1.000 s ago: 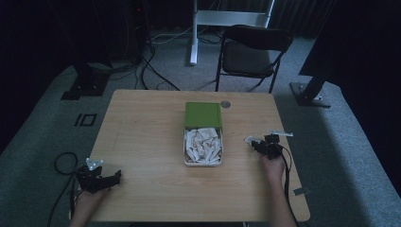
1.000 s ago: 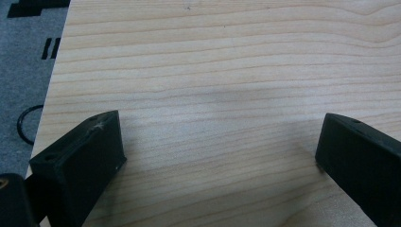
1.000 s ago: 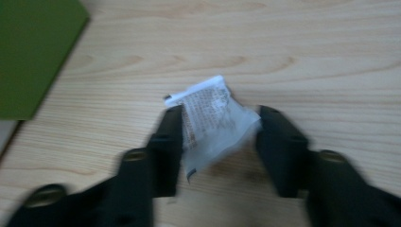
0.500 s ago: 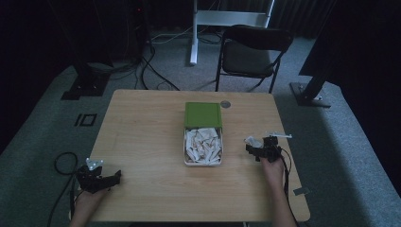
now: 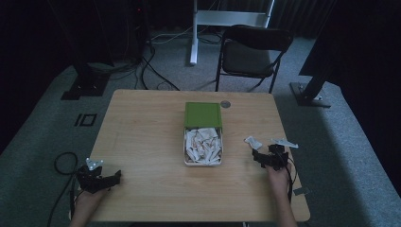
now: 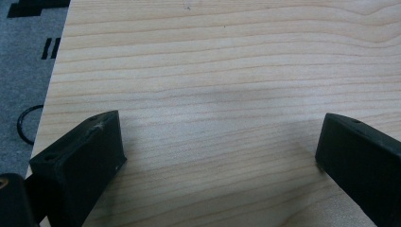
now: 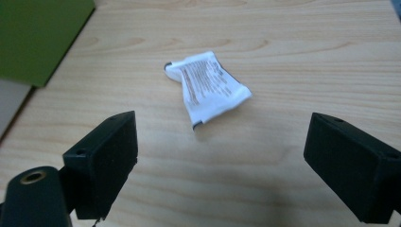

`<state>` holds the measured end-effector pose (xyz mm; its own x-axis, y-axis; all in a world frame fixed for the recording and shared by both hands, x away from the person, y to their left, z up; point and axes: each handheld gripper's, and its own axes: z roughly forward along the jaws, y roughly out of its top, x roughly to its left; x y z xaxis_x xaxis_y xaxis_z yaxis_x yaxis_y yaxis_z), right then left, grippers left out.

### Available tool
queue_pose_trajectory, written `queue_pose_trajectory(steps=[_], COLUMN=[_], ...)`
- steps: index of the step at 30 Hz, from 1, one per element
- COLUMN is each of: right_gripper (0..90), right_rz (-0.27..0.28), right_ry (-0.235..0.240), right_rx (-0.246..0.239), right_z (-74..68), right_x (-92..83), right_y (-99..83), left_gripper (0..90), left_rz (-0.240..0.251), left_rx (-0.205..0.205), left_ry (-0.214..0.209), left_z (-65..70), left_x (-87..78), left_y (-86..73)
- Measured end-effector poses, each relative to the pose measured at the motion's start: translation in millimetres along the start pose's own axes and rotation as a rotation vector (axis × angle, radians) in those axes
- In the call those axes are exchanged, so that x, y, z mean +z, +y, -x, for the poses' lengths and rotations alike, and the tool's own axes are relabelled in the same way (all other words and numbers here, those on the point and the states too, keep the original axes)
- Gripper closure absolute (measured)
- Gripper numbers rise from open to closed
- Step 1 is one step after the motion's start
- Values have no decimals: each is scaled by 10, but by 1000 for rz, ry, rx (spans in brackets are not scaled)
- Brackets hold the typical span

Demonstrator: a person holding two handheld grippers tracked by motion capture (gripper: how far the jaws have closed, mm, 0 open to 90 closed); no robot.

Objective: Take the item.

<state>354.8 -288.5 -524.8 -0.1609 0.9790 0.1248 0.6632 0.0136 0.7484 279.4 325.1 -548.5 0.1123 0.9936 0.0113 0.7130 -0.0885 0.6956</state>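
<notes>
right gripper spread wide, nothing pinched, white sachet lying flat on the wooden table just ahead. green-lidded tin of sachets sits mid-table. left gripper spread too, over bare wood at the near corner.

I can't read the print on the white packet, too blurred; the green lid is cut off by the frame's left edge; the tin's contents are too small to identify.
</notes>
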Motion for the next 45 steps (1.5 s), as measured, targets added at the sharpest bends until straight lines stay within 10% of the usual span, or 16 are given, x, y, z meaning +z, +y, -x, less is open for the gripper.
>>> queue_pose_trajectory(steps=[26, 45], right_gripper=[106, 106], right_rz=[-37, -35], right_ry=[-69, -145], right_rx=[-78, -15], right_z=[28, 63], right_x=[-207, -345], right_y=[-466, -684], left_gripper=[26, 27], left_rz=[0, 0], left_rx=[1, 1], left_ry=[1, 1], left_z=[0, 0], left_x=[0, 0], left_y=[0, -1])
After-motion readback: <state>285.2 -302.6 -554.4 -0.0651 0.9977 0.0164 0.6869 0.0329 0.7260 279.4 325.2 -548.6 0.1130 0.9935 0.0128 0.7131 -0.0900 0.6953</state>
